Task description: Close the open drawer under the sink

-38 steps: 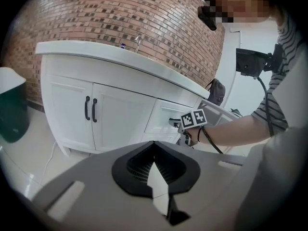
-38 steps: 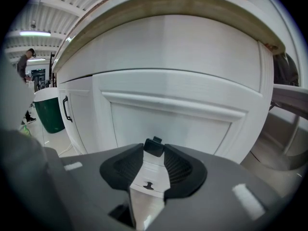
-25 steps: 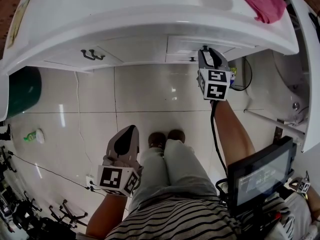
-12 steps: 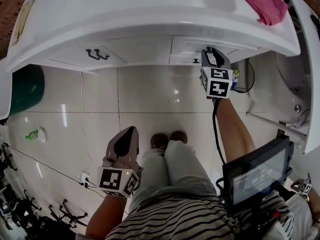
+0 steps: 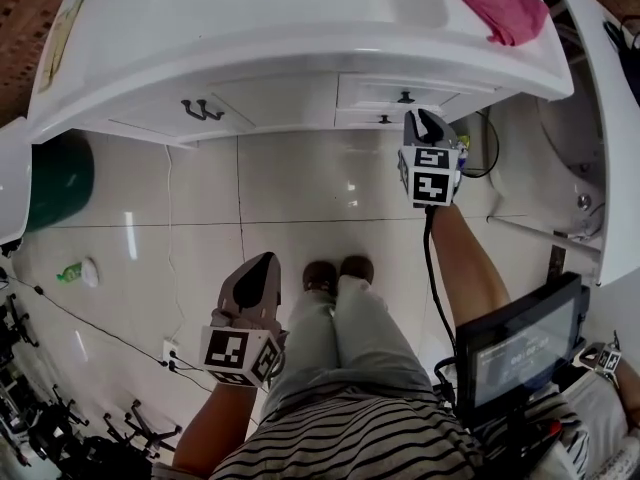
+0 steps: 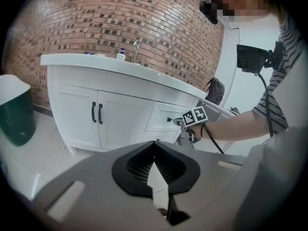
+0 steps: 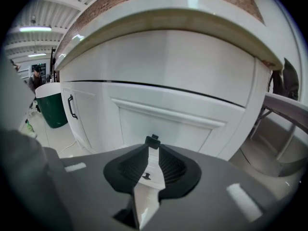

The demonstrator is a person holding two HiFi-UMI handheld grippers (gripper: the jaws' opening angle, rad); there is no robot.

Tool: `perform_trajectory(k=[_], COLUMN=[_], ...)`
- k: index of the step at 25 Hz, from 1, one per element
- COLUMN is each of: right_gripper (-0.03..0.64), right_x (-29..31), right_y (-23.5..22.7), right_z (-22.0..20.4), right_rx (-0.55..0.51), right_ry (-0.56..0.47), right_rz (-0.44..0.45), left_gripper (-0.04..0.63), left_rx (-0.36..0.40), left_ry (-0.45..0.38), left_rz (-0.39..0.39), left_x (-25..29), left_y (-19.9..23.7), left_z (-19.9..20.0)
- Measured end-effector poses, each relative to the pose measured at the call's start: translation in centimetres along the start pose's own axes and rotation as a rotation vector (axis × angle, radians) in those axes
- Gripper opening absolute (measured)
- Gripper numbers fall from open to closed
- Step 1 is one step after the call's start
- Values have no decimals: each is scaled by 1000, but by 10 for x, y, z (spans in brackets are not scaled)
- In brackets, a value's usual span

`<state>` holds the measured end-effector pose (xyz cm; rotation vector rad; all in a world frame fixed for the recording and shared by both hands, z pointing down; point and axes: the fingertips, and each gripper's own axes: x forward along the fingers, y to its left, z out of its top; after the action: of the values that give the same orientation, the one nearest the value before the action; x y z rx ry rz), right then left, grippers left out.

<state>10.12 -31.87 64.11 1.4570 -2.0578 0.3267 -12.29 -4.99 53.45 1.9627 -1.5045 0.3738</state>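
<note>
The white vanity (image 5: 300,53) spans the top of the head view. Its two drawers (image 5: 400,93) sit at the right under the sink, fronts flush with the cabinet, small black knobs showing. My right gripper (image 5: 425,120) hangs just in front of them, a little apart from the fronts. Its jaws have just been closing and now meet at the tips with nothing between them. In the right gripper view the gripper (image 7: 153,141) faces a drawer front (image 7: 163,121). My left gripper (image 5: 262,263) is low over the floor tiles, shut and empty, pointing at the vanity (image 6: 120,114).
A pink cloth (image 5: 497,3) lies on the counter's right end. The cupboard doors (image 5: 203,109) with dark handles are at the left, beside a green bin (image 5: 58,178). A white fixture (image 5: 590,118) stands at the right. A cable and power strip (image 5: 172,353) lie on the floor.
The right gripper's jaws, spread before, have come together, and it has drawn back slightly from the drawer fronts. The left gripper has stayed where it was.
</note>
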Motion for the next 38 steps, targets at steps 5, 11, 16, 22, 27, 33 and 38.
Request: perform_trajectory(k=[5,11,16,22,27,33,38], right_gripper=[19,2,2,2,2,2,2], right_x=[-76,-190,-259,-314,-363,-440,-524], right_y=[-2,-11,-19,3,37,92,161], right_z=[-5,6,21,27,29,25,14], right_rx=[16,46,94,140,120,106,101], right_ry=[28,32,29,30,-5,-66,-94], right_rz=[13,30,32,50,67,34,54], left_gripper=[15,15,15,15,15,15,15], left_rx=[-2,45,50,66,84,90,98], left_ry=[14,-19,-39,-69,-117,-148,-145], left_rz=[-9,-22,18,17,-10,-11,-9], left_x=[-22,-54,-83,-112,-152,-243,-338], left_y=[-21,-51,-57,-65,-62,-19,20], left_z=[22,57,72,87,89,53,8])
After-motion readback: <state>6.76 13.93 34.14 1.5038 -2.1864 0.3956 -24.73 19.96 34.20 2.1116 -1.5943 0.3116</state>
